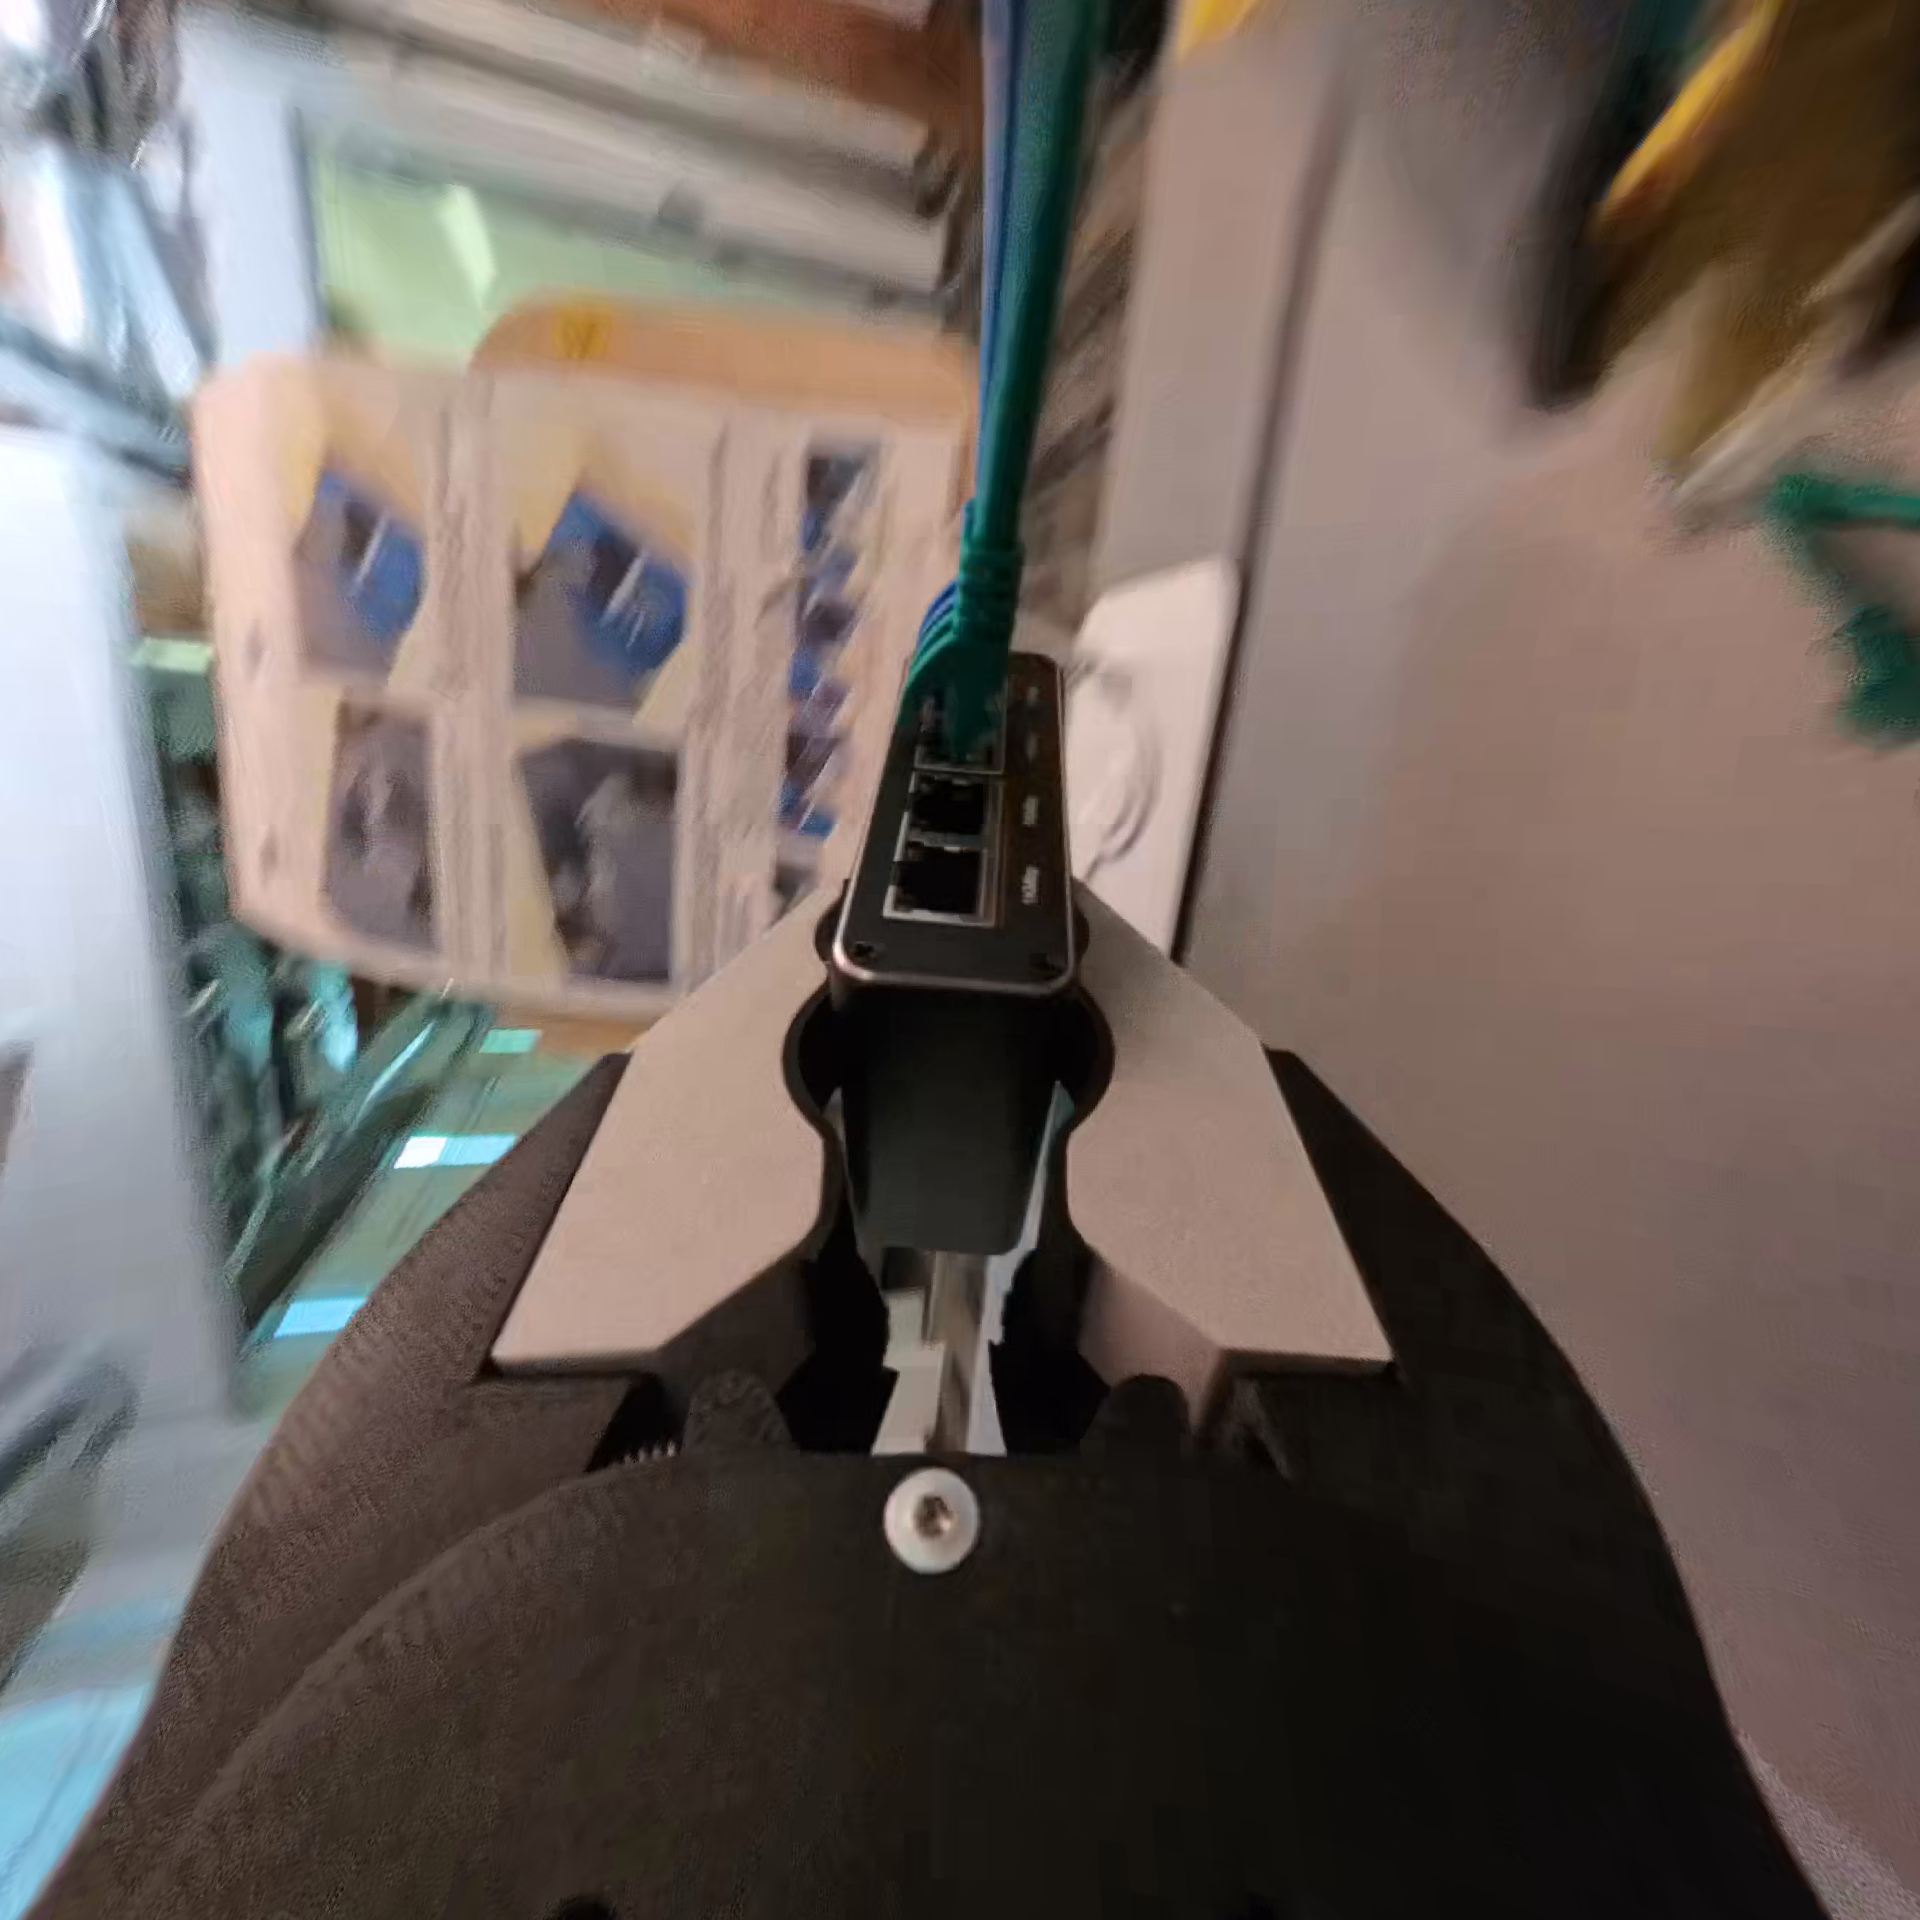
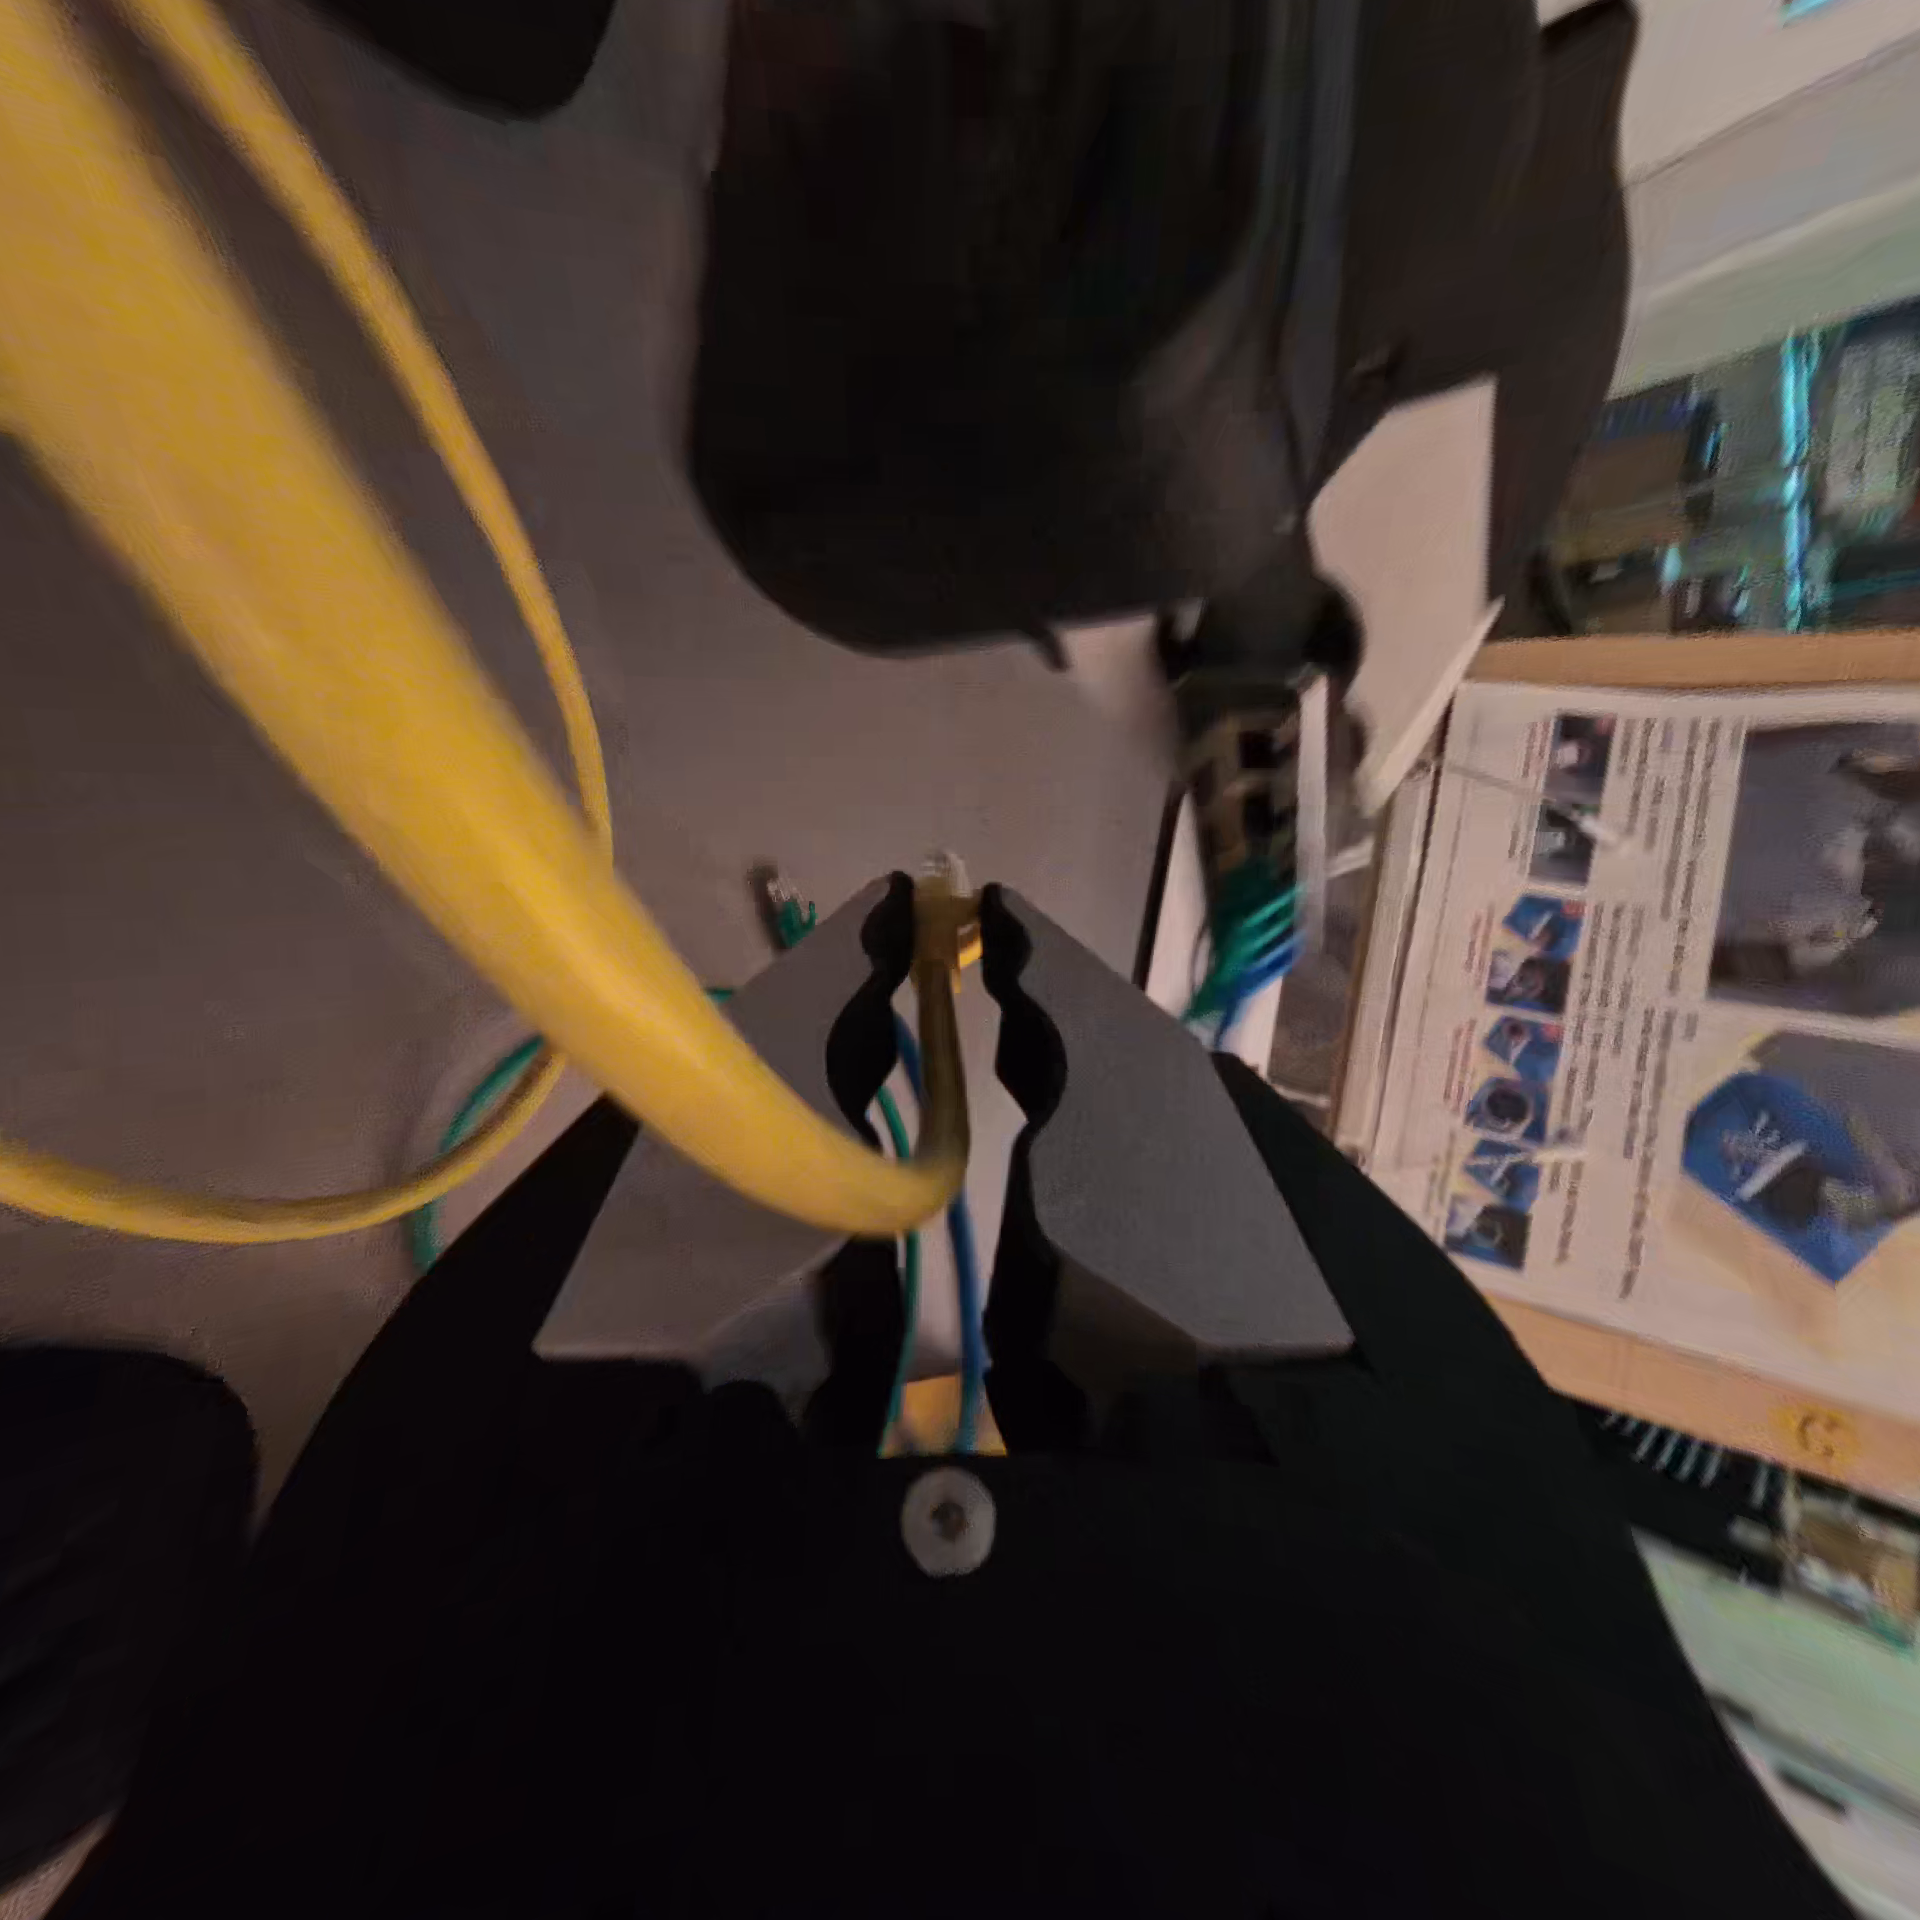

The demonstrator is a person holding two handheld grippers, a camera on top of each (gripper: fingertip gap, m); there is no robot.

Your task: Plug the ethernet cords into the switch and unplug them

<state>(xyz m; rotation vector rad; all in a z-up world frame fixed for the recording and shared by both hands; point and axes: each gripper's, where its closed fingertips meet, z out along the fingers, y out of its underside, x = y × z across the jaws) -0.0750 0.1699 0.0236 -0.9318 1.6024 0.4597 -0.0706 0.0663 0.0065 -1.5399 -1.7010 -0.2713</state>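
The black switch (image 1: 961, 935) is clamped in the left tool (image 1: 956, 997), lifted off the table, with a green cord (image 1: 1003, 468) and a blue one already plugged in and two near ports empty. The right tool (image 2: 940, 914) is clamped on the yellow cord's plug (image 2: 940, 914), so plugging appears under way; the next move calls for aligning that plug squarely with an empty port.
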